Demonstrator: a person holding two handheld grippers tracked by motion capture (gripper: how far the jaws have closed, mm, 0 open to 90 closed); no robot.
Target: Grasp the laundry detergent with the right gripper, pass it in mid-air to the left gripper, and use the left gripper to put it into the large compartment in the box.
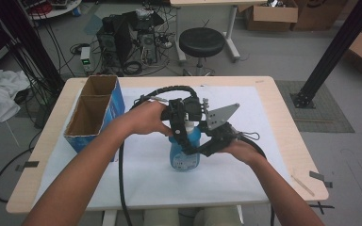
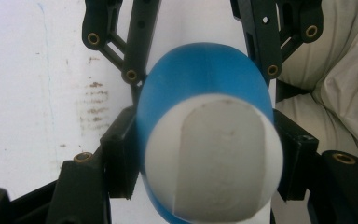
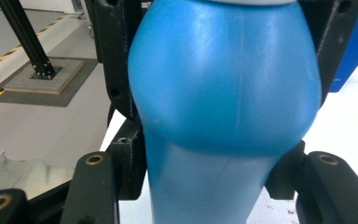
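Observation:
A blue plastic bottle with a white cap stands upright on the white mat in the middle of the table. My left gripper comes down from above and is shut on the cap, one pad against each side. My right gripper reaches in from the right, shut across the bottle's body below the bulge. The left gripper view looks straight down onto the cap, with the right gripper's black fingers lower on the bottle. Both hands hold their grippers close together.
A blue cardboard box with two open compartments stands at the table's left. The left gripper's black cable runs over the front edge. A black stool and computer cases stand on the floor beyond the table.

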